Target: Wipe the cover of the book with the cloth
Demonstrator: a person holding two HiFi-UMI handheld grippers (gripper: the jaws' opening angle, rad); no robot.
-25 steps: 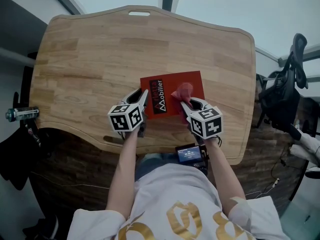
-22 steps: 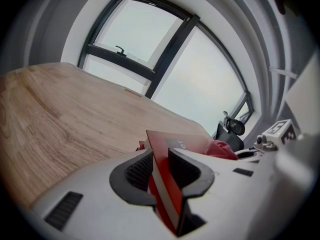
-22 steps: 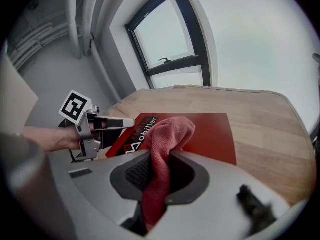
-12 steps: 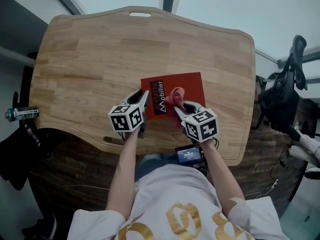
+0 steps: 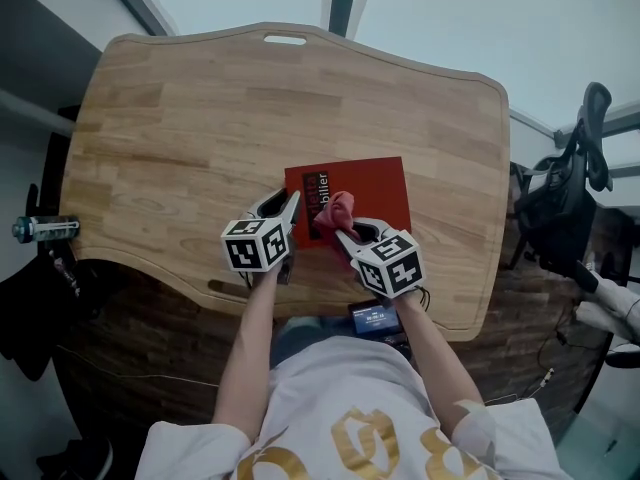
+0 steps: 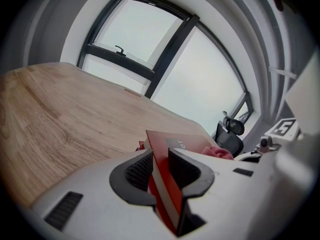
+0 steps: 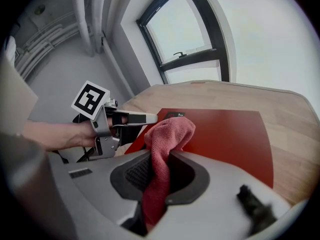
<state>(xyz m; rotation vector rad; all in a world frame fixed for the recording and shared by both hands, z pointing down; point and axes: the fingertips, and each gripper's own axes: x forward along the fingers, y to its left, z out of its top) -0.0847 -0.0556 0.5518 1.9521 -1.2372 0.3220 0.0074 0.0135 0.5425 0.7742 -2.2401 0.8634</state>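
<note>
A red book (image 5: pixel 365 193) lies flat on the wooden table (image 5: pixel 200 128), near its front edge. My left gripper (image 5: pixel 287 211) is shut on the book's left edge; in the left gripper view the red cover (image 6: pixel 165 184) stands between the pads. My right gripper (image 5: pixel 345 236) is shut on a pink cloth (image 5: pixel 334 211). The cloth (image 7: pixel 162 144) bunches out past the jaws and rests on the left part of the book (image 7: pixel 225 134), over the dark title strip. The left gripper (image 7: pixel 127 119) shows in the right gripper view, at the book's left edge.
A black phone (image 5: pixel 376 317) sits at the table's front edge, by the person's body. An office chair (image 5: pixel 565 193) stands off the table's right side. A grey cylinder (image 5: pixel 40 230) sticks out at the left. A window (image 6: pixel 135 39) lies beyond the table's far edge.
My right gripper has slid the pink cloth leftward across the cover, from the book's middle to its left part by the title strip. The left gripper has kept still on the book's edge.
</note>
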